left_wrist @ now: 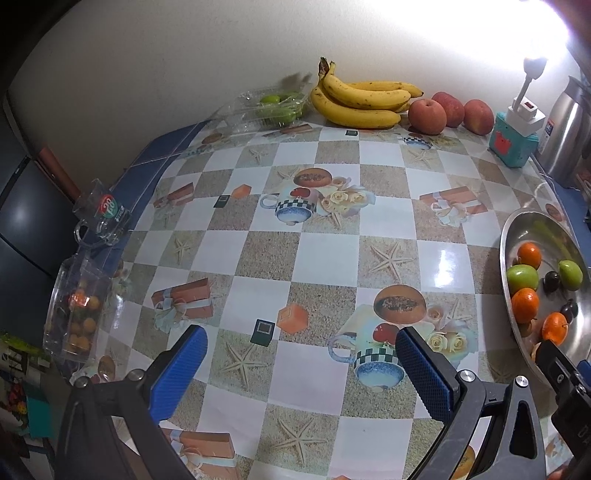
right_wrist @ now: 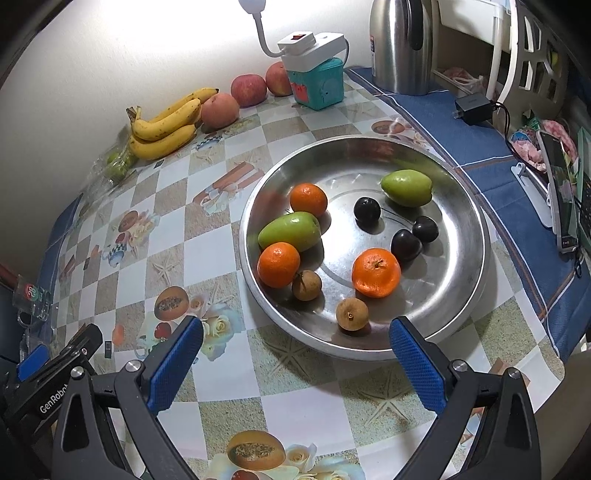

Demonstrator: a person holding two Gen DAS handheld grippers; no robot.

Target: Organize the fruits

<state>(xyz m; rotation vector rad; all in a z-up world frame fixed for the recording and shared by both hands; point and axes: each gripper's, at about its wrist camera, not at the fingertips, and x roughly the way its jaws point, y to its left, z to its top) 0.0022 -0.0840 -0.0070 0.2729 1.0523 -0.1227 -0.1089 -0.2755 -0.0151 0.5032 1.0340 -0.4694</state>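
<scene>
Where the left tool (right_wrist: 55, 373) edges into the right wrist view, white lettering on its black body reads "GenRobo" before the frame cuts it off (the only writing legible here). A clear plastic cup (left_wrist: 101, 212) at the bench's left edge carries a round red-and-green logo whose characters are too small to read, and the steel kettle (right_wrist: 400, 44) has a label that is blurred.

Both tools stand wide with nothing between their blue pads: the left tool (left_wrist: 301, 373) hovers over bare cloth, the right tool (right_wrist: 295, 365) just before the near rim of the steel bowl (right_wrist: 469, 258).

Inside the bowl lie three oranges (right_wrist: 376, 272), two green fruits (right_wrist: 290, 230), three dark plums (right_wrist: 405, 244) and two small brown fruits (right_wrist: 351, 314). Bananas (left_wrist: 360, 99) and three apples (left_wrist: 426, 116) sit against the back wall, beside a clear box of green fruit (left_wrist: 275, 105); another clear box of small orange fruit (left_wrist: 79, 310) stands at the left edge.

A glossy checked tablecloth (left_wrist: 317, 254) printed with starfish, mugs and gift boxes covers the bench, over blue cloth. A lamp (right_wrist: 255, 7) glares on the pale wall.
</scene>
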